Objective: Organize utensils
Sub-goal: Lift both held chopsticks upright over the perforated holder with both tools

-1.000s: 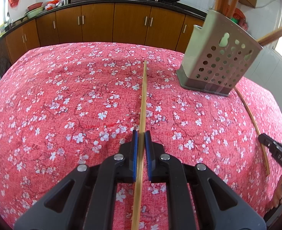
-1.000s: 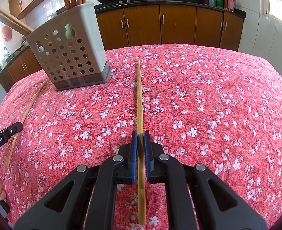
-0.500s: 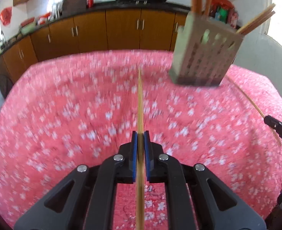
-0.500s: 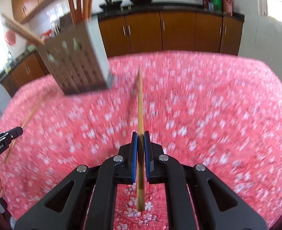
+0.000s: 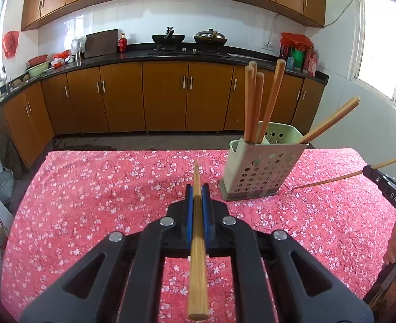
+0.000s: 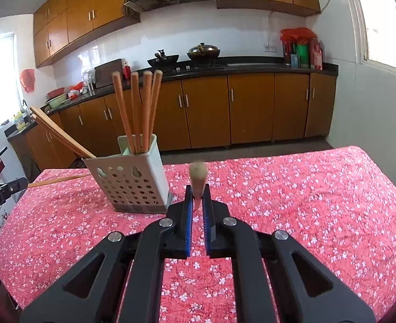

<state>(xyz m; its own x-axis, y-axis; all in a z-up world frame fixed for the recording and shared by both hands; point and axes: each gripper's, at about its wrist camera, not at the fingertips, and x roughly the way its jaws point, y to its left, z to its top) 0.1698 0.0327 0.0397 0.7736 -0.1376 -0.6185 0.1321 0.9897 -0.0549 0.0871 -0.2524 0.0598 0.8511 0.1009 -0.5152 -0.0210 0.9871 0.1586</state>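
Left tool (image 5: 197, 196) clamps a chopstick (image 5: 197, 231); right tool (image 6: 197, 196) clamps another chopstick (image 6: 198, 173) (end-on), both above the counter (image 6: 305, 202) near the holder (image 6: 133, 185).

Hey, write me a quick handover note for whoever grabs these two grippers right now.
Left gripper: shut on a chopstick lying lengthwise between its pads, raised above the table.
Right gripper: shut on a second chopstick, tilted up toward the camera.
Perforated utensil holder stands on the floral tablecloth, near the far edge.
Done: about six chopsticks already stand in the holder.
Left: drop both held chopsticks into the holder; neither is over it yet.
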